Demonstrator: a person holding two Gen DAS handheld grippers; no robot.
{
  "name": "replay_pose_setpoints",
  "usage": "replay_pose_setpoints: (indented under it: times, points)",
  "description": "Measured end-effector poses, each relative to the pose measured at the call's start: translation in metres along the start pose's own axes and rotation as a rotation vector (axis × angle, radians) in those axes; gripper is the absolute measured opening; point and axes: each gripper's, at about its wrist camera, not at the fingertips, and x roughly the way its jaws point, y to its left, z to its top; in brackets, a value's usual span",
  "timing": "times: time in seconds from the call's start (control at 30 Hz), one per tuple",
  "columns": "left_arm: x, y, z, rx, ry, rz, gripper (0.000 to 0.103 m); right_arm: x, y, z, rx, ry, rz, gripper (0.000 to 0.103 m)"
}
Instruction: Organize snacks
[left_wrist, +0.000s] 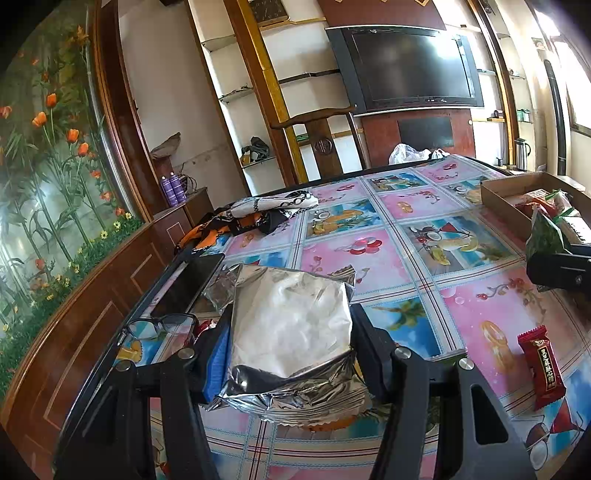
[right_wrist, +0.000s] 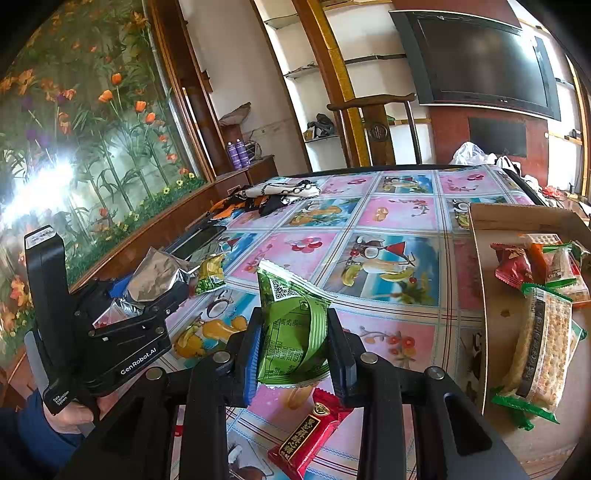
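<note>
Sitting at the right edge of the bench (right_wrist: 399, 218), an open cardboard box (right_wrist: 480, 258) holds a loose heap of wrapped snacks: a red packet (right_wrist: 511, 264), an orange-ended cracker pack (right_wrist: 554, 258), and a long clear cracker bar with green ends (right_wrist: 543, 347) lying nearest the front. In the left wrist view the same box (left_wrist: 498, 195) shows at the far right with red and green wrappers inside.

The right gripper (right_wrist: 293, 354) is held low over the bench's near edge, just left of the box, its jaws clamped on a green snack packet (right_wrist: 291, 325) that stands upright between the pads, its QR-coded top sticking up above them. Directly under it a red snack packet (right_wrist: 310, 435) lies flat on the patterned cloth.

The left gripper (left_wrist: 291, 358) is near the bench's left edge, jaws closed on a silver foil packet (left_wrist: 291, 325) that fills the gap between them; crumpled foil bulges out below. From the right wrist view that gripper (right_wrist: 155, 291) is tilted, with the person's hand (right_wrist: 74, 413) wrapped round its handle. Just beyond it a small yellow-green packet (right_wrist: 210, 277) rests on the cloth. A dark phone (left_wrist: 188, 284) and a pair of glasses (left_wrist: 159, 325) lie along the left edge, and a bundle of patterned fabric (left_wrist: 266, 210) sits toward the far left corner.
</note>
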Motion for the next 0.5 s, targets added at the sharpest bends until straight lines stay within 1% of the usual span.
replay_pose_setpoints:
  times: [0.5]
  points:
    - [-0.0001,-0.0009,-0.001,0.003,0.001,0.001,0.058,-0.0037,-0.0063,0.0009,0.035,-0.023,-0.013,0.033]
